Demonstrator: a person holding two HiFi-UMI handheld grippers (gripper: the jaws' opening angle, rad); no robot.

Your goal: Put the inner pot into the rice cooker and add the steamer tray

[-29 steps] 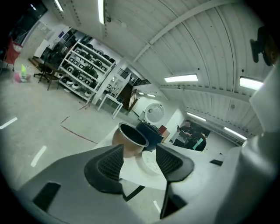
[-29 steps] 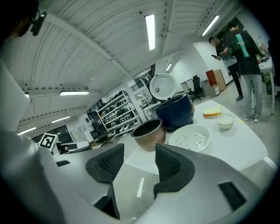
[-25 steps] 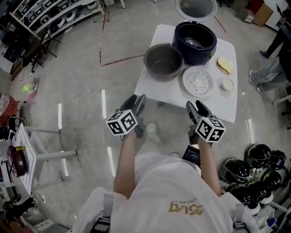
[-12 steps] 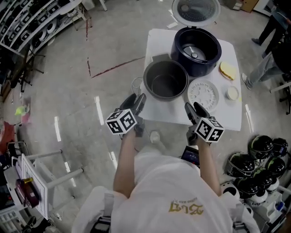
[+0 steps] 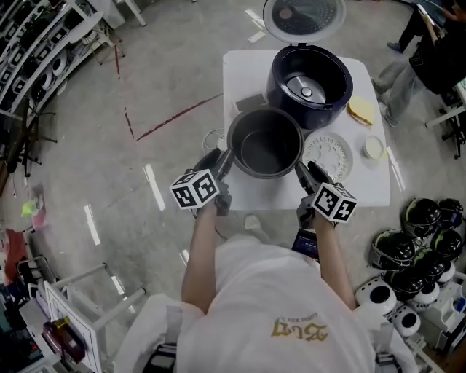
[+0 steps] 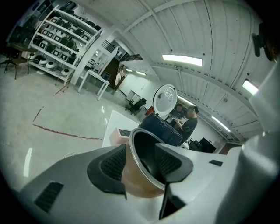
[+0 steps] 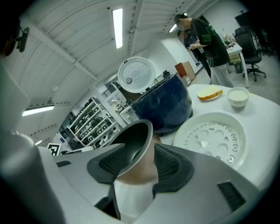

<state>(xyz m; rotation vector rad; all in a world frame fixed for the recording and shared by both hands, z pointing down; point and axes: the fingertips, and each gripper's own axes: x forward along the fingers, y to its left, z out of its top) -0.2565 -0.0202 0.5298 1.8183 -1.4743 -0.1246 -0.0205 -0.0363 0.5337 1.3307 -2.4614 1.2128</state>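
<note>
Both grippers have come forward from short of the table to the pot's rim since a second ago; pot, cooker and tray keep their places.

- Left gripper (image 5: pixel 224 159): at the pot's left rim. One pad outside the wall, one inside, pinching the wall between them.
- Table (image 5: pixel 240 69): white, bears all items.
- Inner pot (image 5: pixel 262 149): metal, empty, upright on the table just in front of the cooker, not yet in it. Judged stiff and smooth-walled, likely slippery and of moderate weight. The thin rim is the only purchase, so two opposite holds, kept level, suit it best.
- Rice cooker (image 5: pixel 280 87): dark, cavity empty, lid (image 5: pixel 302 14) swung open behind.
- Right gripper (image 5: pixel 302 171): at the pot's right rim, opposite the left. Its pads are likewise closed on the wall, one on each face.
- Steamer tray (image 5: pixel 329 154): white perforated disc, flat on the table just right of the pot. Judged light and rigid; take it by the edge.
- Yellowish flat piece (image 5: pixel 360 109) and small bowl (image 5: pixel 373 148): far right, untouched.
</note>
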